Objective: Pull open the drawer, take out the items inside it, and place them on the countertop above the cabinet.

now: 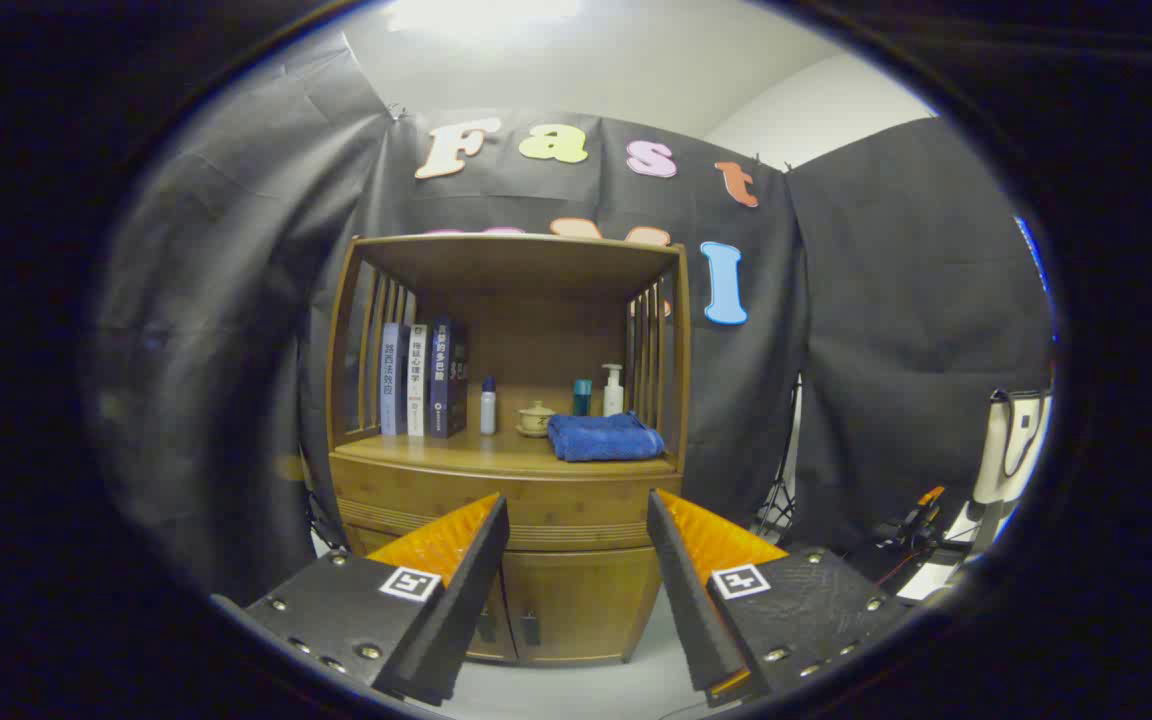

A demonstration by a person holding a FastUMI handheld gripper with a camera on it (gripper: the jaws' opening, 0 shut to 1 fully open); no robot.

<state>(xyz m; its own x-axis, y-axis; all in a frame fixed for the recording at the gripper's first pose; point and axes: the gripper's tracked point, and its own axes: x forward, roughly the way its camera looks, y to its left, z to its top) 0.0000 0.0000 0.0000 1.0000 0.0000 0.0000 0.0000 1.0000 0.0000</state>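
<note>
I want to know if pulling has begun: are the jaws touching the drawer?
Apart. The gripper view shows the open gripper well short of the closed drawer, cabinet doors visible between the jaws.

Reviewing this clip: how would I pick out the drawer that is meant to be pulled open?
Find the wooden cabinet against the black cloth wall; its countertop carries books, bottles and a folded blue towel. The drawer is the wide, shut wooden band directly under that countertop, above the two lower doors. The open hand-held gripper frames it, not touching. Unlike the upright doors, it runs the cabinet's full width.
</note>
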